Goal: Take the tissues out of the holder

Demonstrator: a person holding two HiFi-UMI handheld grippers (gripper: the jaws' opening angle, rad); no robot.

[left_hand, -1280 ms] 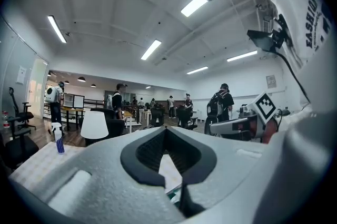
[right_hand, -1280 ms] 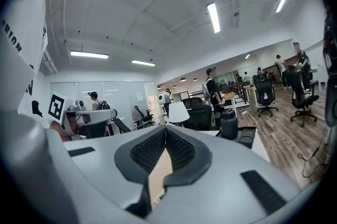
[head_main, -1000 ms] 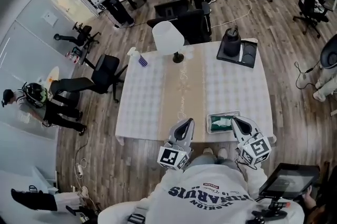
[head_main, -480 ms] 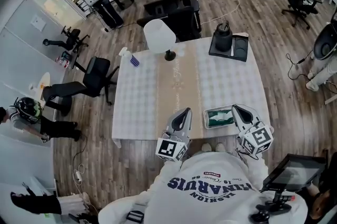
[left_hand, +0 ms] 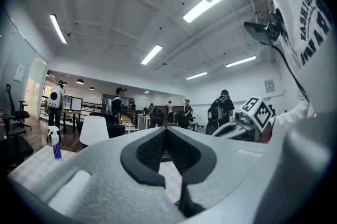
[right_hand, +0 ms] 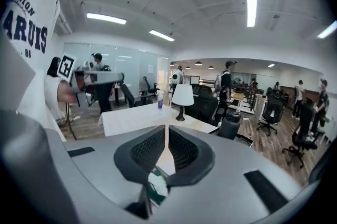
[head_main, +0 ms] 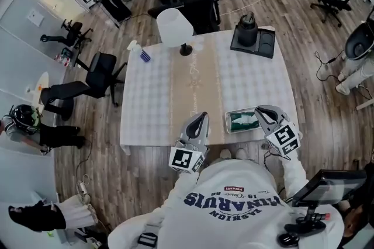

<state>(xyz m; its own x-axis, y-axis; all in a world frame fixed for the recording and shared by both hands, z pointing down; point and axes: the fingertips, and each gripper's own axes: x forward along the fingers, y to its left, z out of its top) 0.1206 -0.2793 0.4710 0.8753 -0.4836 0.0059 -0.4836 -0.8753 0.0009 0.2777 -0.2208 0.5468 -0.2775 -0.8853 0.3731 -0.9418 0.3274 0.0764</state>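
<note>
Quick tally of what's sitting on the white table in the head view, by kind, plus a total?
lamp: 1
spray bottle: 1
black tray: 1
dark jug, standing on the tray: 1
tissue holder, tissues inside it: 1
Total: 5

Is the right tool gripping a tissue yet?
No: the right tool has its jaws closed with nothing between them, and the tissues lie in the holder.
</note>
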